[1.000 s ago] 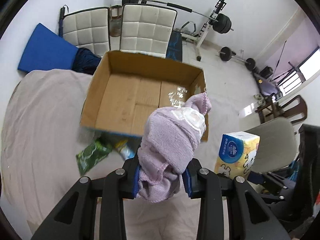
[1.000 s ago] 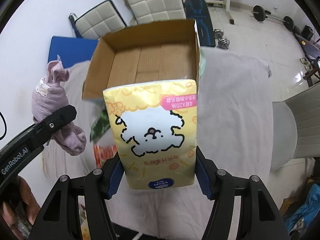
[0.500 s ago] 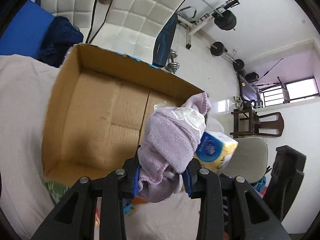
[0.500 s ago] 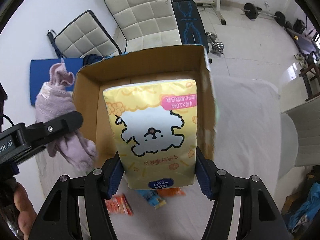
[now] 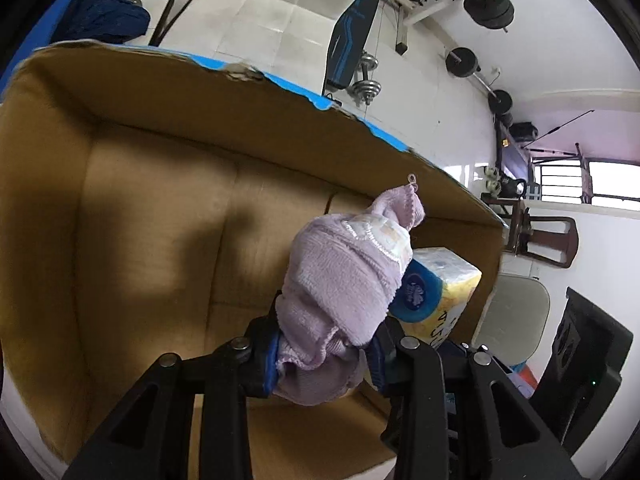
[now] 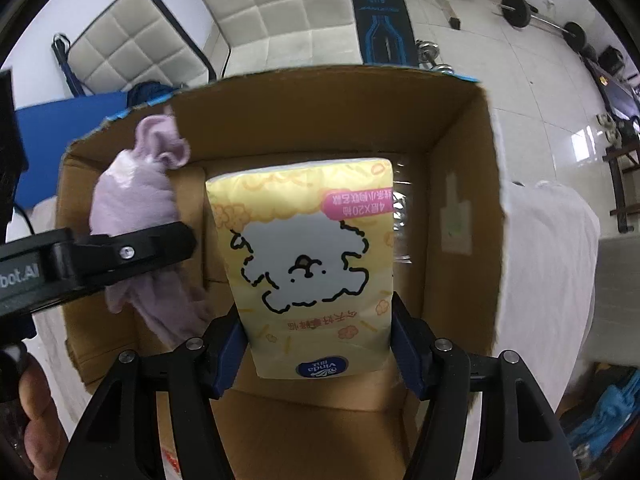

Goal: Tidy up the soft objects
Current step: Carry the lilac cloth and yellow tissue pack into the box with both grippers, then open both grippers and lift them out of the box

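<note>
While a sec ago both loads were hanging short of the open brown cardboard box [image 6: 460, 184], w/ snack packets showing on the pale bedsheet below, they are now sitting over its inside, so the carry is closing into the drop. The left gripper [image 5: 324, 354] is clenching a crumpled lilac terry towel [image 5: 344, 280] btwn its blue pads; in the left wrist view the box's floor and far wall are filling nearly everything around the towel, whereas 1 s back the whole box was fitting small in the frame. The right gripper [image 6: 320, 344] is grasping a yellow soft tissue pack printed w/ a white fluffy dog [image 6: 308, 260], held upright, and the box walls are now framing it on three sides. Towel and pack are hanging side by side, towel on the left, close but I can't tell if touching. In the left view the pack's blue-logo end [image 5: 424, 292] is peeking out just behind the towel.

Meaning, as I judge it: both soft items are approx. in place above the box, neither is resting on its floor yet, and nothing else seems to be lying inside. Next is prob. lowering a bit and releasing. Risk: the limp towel snagging on a pad, or the pack tipping over once let go.

Beyond the box, white quilted chairs [image 6: 272, 12] and gym weights on the tiled floor.
</note>
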